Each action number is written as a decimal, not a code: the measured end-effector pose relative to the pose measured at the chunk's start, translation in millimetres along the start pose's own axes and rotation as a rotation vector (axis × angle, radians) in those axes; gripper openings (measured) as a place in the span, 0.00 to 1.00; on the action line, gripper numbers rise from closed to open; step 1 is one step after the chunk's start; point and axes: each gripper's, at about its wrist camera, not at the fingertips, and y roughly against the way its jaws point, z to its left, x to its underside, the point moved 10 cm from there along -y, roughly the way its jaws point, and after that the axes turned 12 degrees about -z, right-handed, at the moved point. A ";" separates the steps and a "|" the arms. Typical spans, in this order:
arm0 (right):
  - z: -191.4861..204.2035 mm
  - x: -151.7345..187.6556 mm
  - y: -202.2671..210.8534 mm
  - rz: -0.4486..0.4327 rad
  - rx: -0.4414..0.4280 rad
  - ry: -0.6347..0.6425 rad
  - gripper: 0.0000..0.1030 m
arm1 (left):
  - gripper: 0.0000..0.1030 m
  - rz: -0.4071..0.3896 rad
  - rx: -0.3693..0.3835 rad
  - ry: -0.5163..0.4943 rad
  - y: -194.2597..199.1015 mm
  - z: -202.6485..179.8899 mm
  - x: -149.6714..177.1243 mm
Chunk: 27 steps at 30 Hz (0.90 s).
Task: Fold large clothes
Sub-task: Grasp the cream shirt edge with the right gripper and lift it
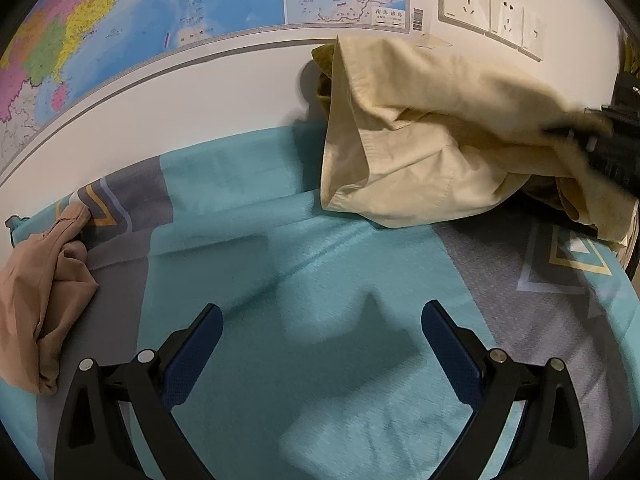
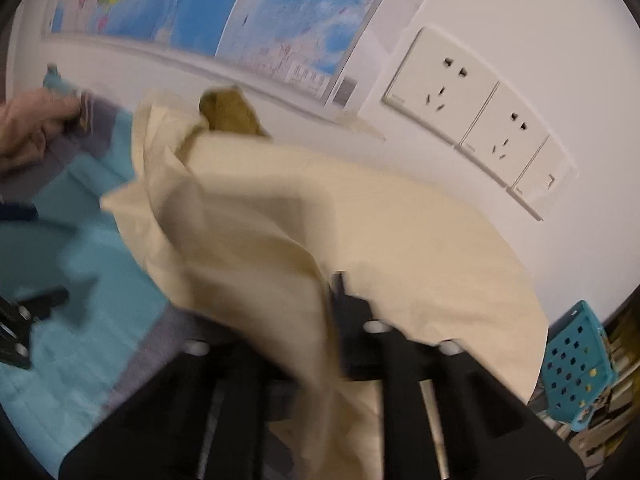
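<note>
A cream-yellow garment [image 1: 432,152] hangs bunched above the teal and grey bedsheet [image 1: 304,248], at the upper right of the left wrist view. My right gripper [image 1: 600,140] holds it at the right edge there. In the right wrist view the garment [image 2: 304,220] drapes over my right gripper [image 2: 332,300], which is shut on the cloth; the view is blurred. My left gripper [image 1: 322,320] is open and empty, low over the sheet, below and left of the garment. It also shows at the left edge of the right wrist view [image 2: 24,320].
A crumpled tan-pink garment [image 1: 44,292] lies on the sheet at the left. A map [image 1: 160,12] and wall sockets [image 1: 480,12] are on the white wall behind. A teal perforated basket [image 2: 580,364] stands at the far right.
</note>
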 end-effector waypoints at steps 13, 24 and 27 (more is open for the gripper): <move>-136.1 -153.1 143.9 -0.308 0.017 -0.290 0.02 | 0.93 -0.211 0.221 -0.071 18.1 -47.5 -46.7; -194.7 -194.7 221.5 -0.437 0.071 -0.372 0.02 | 0.93 -0.559 0.454 -0.154 61.4 -119.5 -127.0; -200.5 -196.4 235.1 -0.451 0.084 -0.357 0.02 | 0.93 -0.623 0.538 -0.141 62.9 -135.1 -153.5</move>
